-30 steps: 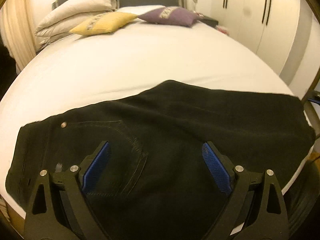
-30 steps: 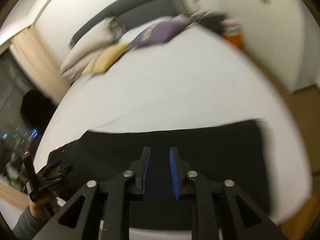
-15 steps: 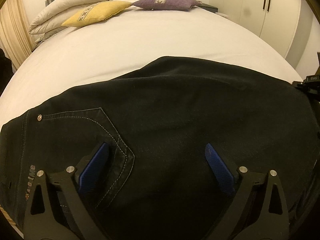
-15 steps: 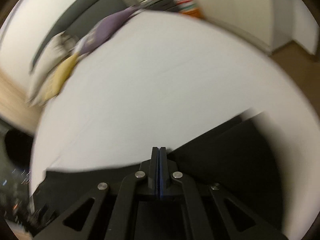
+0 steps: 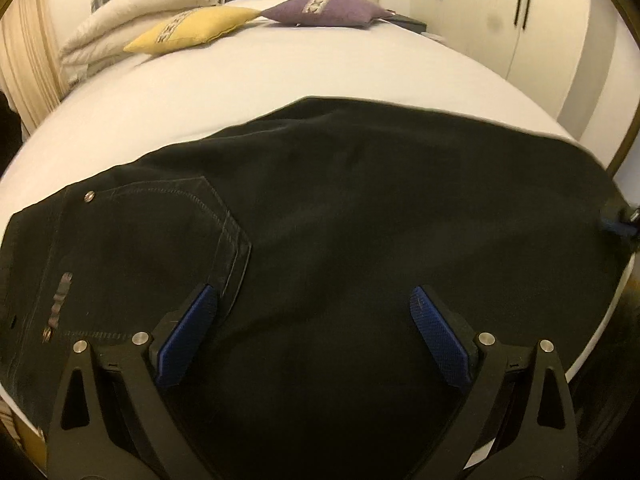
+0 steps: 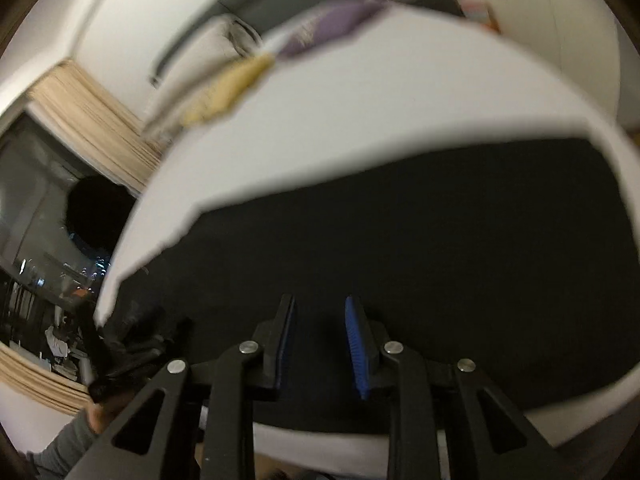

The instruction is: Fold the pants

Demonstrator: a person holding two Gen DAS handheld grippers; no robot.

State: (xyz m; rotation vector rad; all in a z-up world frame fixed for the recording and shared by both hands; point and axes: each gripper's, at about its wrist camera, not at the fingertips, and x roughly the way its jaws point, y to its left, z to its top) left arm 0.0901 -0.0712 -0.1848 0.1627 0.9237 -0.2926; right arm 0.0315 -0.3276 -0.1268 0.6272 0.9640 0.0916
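Pants (image 5: 360, 240) lie across the bed's (image 5: 320, 80) near edge, two cushions (image 5: 192, 30) far behind

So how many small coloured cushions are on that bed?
2. A yellow cushion lies near the headboard, left of a purple cushion; their tips nearly meet. Big white pillows behind could hide more.

Pants (image 5: 360, 220) matt black denim, apparently; bed (image 5: 280, 76) smooth cloth.
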